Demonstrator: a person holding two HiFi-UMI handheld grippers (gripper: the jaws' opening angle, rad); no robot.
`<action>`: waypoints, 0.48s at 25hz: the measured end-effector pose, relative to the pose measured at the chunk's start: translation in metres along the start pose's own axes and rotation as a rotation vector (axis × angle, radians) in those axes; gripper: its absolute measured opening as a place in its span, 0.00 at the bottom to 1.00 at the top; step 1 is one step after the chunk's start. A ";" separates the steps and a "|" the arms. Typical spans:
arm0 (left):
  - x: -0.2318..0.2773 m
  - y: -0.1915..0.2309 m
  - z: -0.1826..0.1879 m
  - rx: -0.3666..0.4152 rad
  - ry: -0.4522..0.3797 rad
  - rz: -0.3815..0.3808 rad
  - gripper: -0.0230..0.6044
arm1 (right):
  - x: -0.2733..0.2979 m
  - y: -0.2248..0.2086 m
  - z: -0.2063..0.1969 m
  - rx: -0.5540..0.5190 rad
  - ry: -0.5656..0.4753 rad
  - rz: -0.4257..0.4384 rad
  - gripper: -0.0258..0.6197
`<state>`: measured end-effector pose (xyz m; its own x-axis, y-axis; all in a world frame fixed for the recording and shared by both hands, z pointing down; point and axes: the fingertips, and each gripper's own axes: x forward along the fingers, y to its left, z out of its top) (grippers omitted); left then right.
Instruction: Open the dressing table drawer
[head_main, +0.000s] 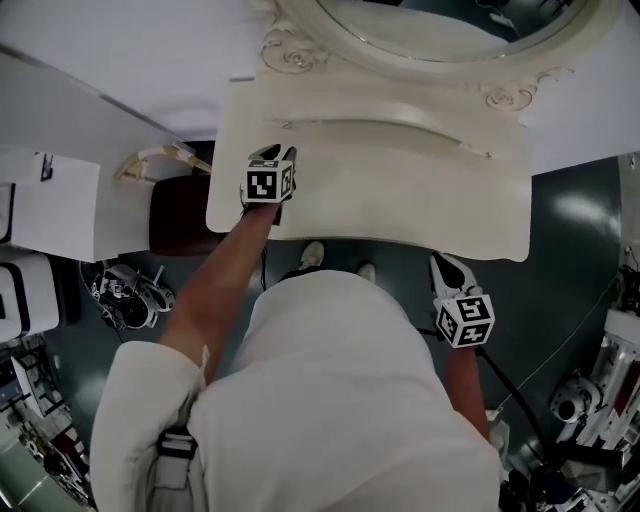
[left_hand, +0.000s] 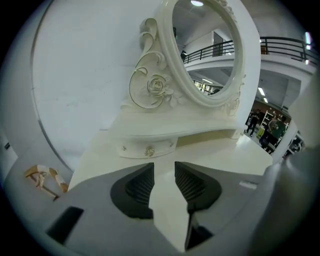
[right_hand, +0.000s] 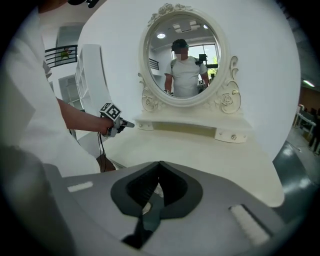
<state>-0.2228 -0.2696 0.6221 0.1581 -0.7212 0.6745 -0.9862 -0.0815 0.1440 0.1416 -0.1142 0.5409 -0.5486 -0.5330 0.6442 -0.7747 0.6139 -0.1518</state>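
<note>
Grey left gripper (left_hand: 164, 172) is facing the small cream gold-knobbed drawer (left_hand: 148, 148)
Its jaws are gaping, empty, over the cream worktop (head_main: 400, 200); drawer is sitting shut, far left; grey right gripper (right_hand: 160, 172) jaws are touching

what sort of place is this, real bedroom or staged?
Probably a staged set in a big hall: the cream carved dressing table with oval mirror backs onto a plain white partition, a railed upper gallery shows beyond, and equipment clutters the dark floor.
</note>
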 end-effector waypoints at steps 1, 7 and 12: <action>0.008 0.006 0.004 0.003 0.005 -0.002 0.25 | 0.003 0.005 0.001 0.015 0.005 -0.013 0.04; 0.045 0.037 0.011 0.001 0.041 -0.008 0.28 | 0.016 0.032 -0.005 0.091 0.035 -0.080 0.04; 0.065 0.046 0.015 0.005 0.048 -0.038 0.29 | 0.021 0.049 -0.015 0.142 0.051 -0.132 0.04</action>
<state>-0.2586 -0.3306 0.6617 0.1978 -0.6837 0.7024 -0.9796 -0.1124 0.1665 0.0970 -0.0860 0.5583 -0.4257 -0.5707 0.7022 -0.8773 0.4505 -0.1657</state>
